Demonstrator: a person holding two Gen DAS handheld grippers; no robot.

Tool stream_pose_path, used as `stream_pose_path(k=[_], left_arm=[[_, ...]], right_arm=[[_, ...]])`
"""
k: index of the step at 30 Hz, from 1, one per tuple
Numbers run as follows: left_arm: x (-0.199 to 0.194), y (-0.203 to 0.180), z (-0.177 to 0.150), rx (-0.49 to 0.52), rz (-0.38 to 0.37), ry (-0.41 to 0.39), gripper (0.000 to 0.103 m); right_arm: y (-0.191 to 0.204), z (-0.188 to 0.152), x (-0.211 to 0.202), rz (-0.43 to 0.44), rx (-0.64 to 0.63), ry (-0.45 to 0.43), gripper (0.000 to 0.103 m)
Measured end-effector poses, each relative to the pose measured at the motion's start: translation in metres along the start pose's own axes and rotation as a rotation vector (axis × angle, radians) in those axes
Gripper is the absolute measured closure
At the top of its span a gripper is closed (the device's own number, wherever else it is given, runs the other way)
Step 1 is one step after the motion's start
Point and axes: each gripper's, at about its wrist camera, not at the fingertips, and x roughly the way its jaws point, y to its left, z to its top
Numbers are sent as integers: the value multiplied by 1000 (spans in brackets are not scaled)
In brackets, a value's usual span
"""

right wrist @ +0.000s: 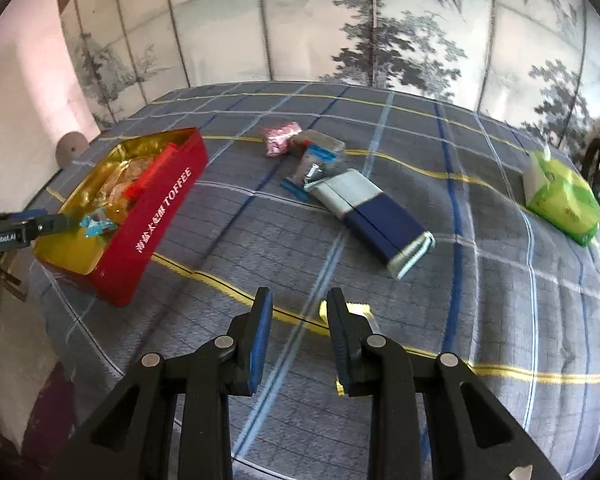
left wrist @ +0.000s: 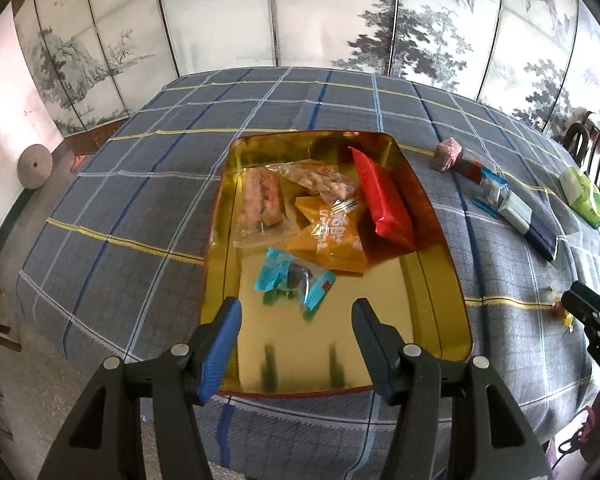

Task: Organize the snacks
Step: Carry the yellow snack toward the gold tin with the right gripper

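nearest, at the bottom of the right wrist view: right tool (right wrist: 298, 296) clenched to its narrowest, pointing down over the checked bench (right wrist: 500, 300). small yellow sweet (right wrist: 358, 310) peeking out by the right-hand finger; cannot tell whether pinched or lying on the cloth below. if pinched, best carried level and low toward the red tin (right wrist: 156, 216) at the frame's left, then let go over the bare gold floor rather than on the pile.

at the bottom of the left wrist view: left tool (left wrist: 297, 306) released, jaws apart, nothing between them, hanging over the tin's near end just short of the teal packet (left wrist: 296, 280). probably wise to draw it aside to leave room for the other tool.

further in, middle of that frame: orange packet (left wrist: 332, 240) with white chinese characters, too warped to read; red packet (left wrist: 384, 200) leaning on the right wall.

not yet in the tin, centre of the right wrist view: navy-and-grey packet (right wrist: 380, 220), then pink sweet (right wrist: 280, 136) beyond; green pack (right wrist: 560, 200) far right.

readable: "TOFFEE" after chinese characters on the tin's side; "GenRobot.AI" on the left tool at that frame's left edge.
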Motion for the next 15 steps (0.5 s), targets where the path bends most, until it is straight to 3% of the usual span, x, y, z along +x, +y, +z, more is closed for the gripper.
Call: stream_pose_path(k=[1, 3, 5, 8, 9, 11, 15], left_arm=[[-1, 1, -1, -2, -2, -2, 45], [-1, 3, -2, -5, -7, -1, 44], [1, 3, -2, -9, -17, 5, 44], [1, 1, -3, -6, -28, 14, 45], [1, -1, -3, -2, -28, 14, 44], [-1, -3, -5, 6, -29, 9, 44], [-8, -4, -4, 22, -10, -18, 44]], right_arm=[[-3, -2, 1, -3, 1, 9, 75], [-7, -7, 4, -48, -23, 23, 66], [-11, -9, 10, -38, -37, 49, 56], [-16, -9, 22, -81, -47, 71, 56], [-20, -9, 26, -70, -28, 88, 57], [-23, -10, 35, -72, -14, 127, 75], [-24, -10, 29, -61, 20, 119, 76]])
